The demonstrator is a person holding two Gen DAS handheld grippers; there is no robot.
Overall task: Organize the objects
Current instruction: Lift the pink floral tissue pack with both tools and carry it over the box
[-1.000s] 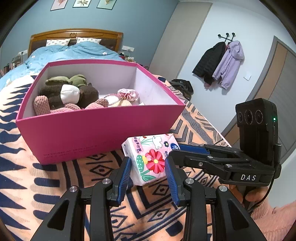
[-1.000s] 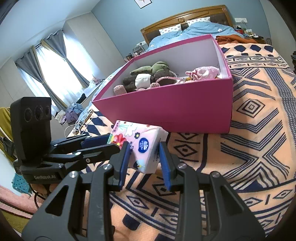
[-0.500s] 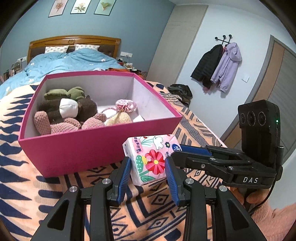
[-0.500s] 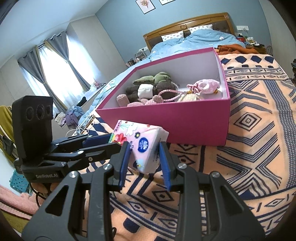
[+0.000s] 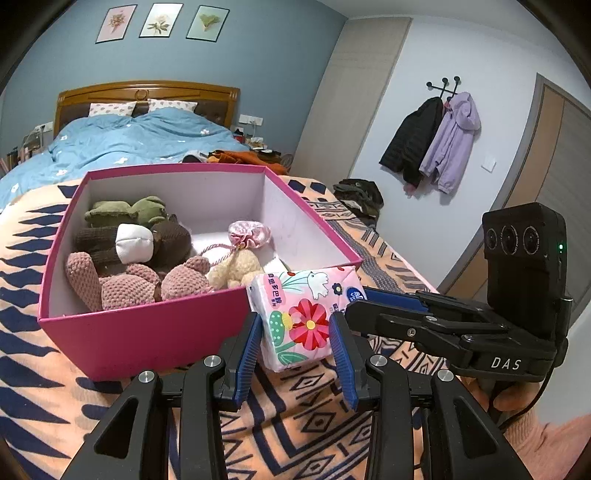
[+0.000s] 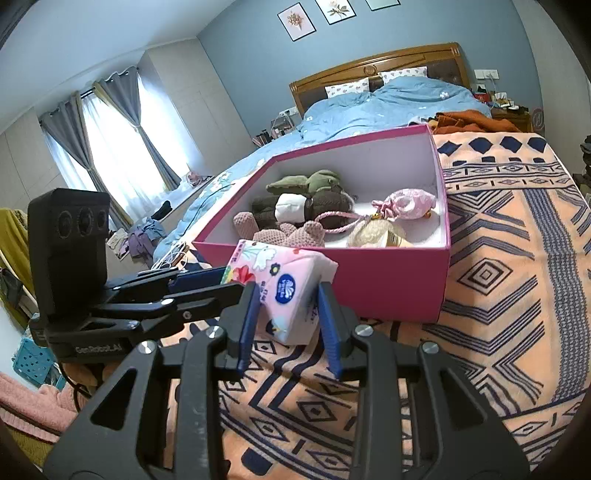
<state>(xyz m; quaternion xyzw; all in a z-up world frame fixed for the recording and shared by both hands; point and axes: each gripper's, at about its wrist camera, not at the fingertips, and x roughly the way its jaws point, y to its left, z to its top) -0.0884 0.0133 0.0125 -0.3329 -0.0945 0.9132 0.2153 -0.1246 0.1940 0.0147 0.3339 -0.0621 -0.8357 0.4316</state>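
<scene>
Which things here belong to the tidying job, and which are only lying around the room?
Belong to the job:
- tissue pack, clamped by both grippers
- pink box
- soft toys inside it

Just lying about:
- jackets on the wall hook
- blue duvet
- framed pictures

Tissue pack now higher against pink box, top edge overlapping box rim instead of sitting below it. More of box interior and plush toys visible. Both views raised; bedspread lower in frame.
</scene>
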